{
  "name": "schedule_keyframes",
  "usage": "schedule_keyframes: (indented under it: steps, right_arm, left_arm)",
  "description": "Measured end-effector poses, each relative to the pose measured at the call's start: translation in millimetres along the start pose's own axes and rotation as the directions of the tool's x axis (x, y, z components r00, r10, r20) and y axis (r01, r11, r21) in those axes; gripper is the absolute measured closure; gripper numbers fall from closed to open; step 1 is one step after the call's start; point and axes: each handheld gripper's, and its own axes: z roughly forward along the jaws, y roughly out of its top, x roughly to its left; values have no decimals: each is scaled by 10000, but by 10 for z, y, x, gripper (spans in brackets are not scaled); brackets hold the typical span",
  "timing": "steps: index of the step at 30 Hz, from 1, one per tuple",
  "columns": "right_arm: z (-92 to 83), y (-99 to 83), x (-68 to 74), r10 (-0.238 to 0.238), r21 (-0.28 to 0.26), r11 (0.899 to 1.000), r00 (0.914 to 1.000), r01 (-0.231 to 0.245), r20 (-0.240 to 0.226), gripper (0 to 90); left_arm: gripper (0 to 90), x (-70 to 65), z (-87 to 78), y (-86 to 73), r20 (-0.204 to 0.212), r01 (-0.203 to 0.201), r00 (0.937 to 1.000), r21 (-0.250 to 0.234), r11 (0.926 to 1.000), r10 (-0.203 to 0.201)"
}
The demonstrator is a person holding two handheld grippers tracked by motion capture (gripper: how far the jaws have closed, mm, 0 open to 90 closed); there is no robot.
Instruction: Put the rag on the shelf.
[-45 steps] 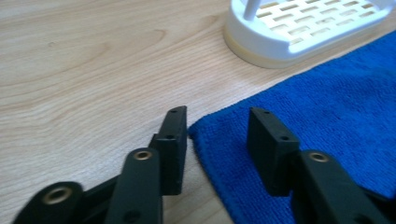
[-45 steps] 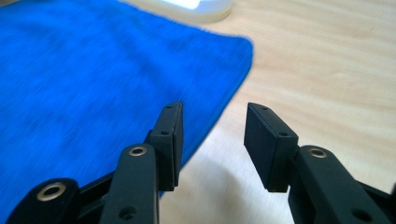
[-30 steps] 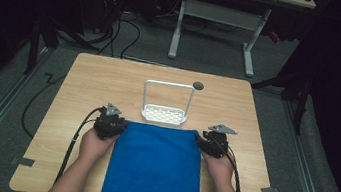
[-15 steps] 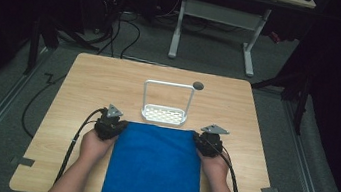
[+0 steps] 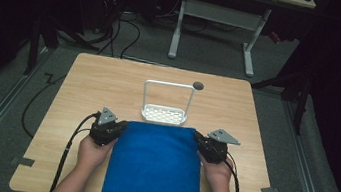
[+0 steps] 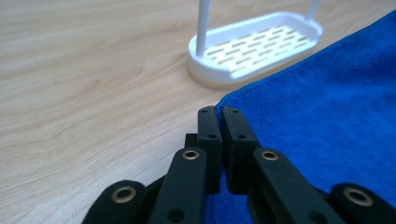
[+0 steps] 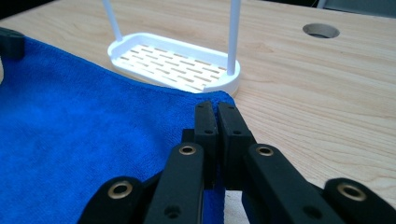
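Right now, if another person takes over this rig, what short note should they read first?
Left gripper: jaws have just closed, shut on the far left corner of the blue towel.
Right gripper: jaws have just closed, shut on the far right corner.
The towel lies flat on the table, its far edge beside the white rack.
Done: both far corners gripped.
Left: probably lift them and fold the towel towards the near edge.

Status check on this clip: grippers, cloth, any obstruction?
Left hand-held gripper and right hand-held gripper shut on blue cloth far corners. Cloth flat on table. White rack just beyond the cloth's far edge.
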Motion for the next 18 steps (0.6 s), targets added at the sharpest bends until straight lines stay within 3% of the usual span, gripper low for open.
schedule_keyframes:
  steps: [8, 12, 18]
  right_arm:
    - [-145, 72, 17, 64, -653, 9978, 10000, -64, 3, 881]
    - [-226, 119, 53, -84, -979, 9952, 10000, 83, -9, 881]
    - [-362, 190, 111, -230, -1483, 9887, 9997, 233, 41, 881]
  left_arm:
    - [875, -58, -212, 88, -107, -205, 9997, -846, 9962, 197]
    - [874, -80, -315, 144, 4, -150, 9999, -1328, 9910, 152]
    - [875, -113, -442, 202, -152, -341, 9994, -1820, 9827, 318]
